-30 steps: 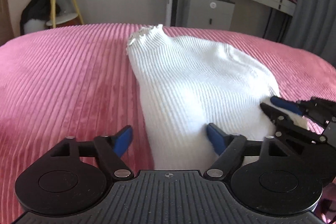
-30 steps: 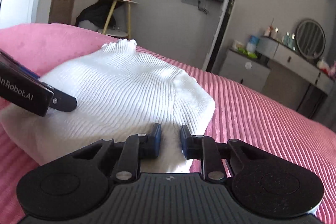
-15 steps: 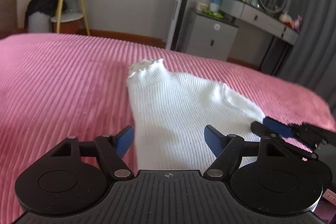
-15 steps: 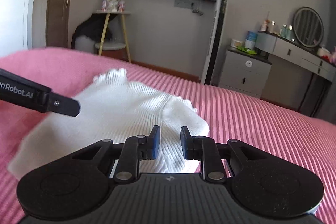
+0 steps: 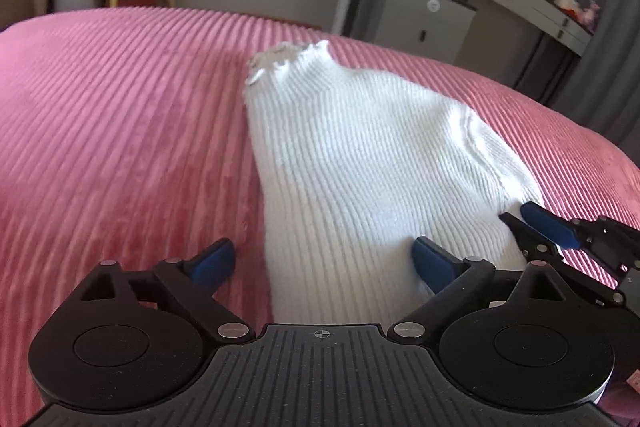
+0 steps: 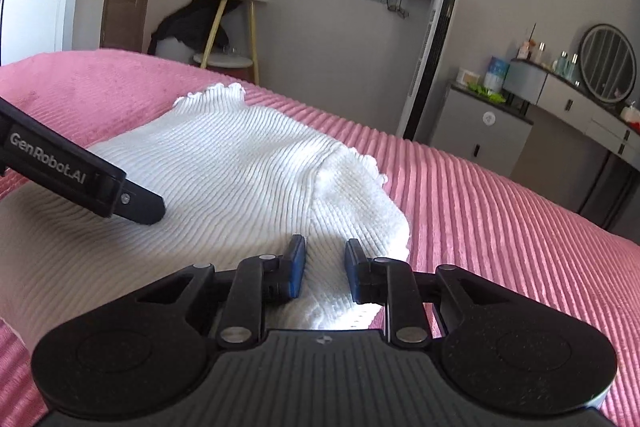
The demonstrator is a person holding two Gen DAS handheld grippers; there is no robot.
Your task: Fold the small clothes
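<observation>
A white ribbed knit top (image 5: 372,163) lies on the pink bed (image 5: 120,131), its long axis running from the frilled collar at the far end back toward both tools. The left tool (image 5: 324,261), jaws opening, straddles its near left edge without touching. The right tool (image 6: 322,267) sits narrowly parted over the near right corner, likely gripping no fabric.

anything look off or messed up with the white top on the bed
Nothing looks damaged or spilled. The white ribbed knit top lies on the pink ribbed bedspread at a slant, its frilled collar pointing away and its surface bulging rather than lying flat. That fits a fold in progress, not a fault.
</observation>
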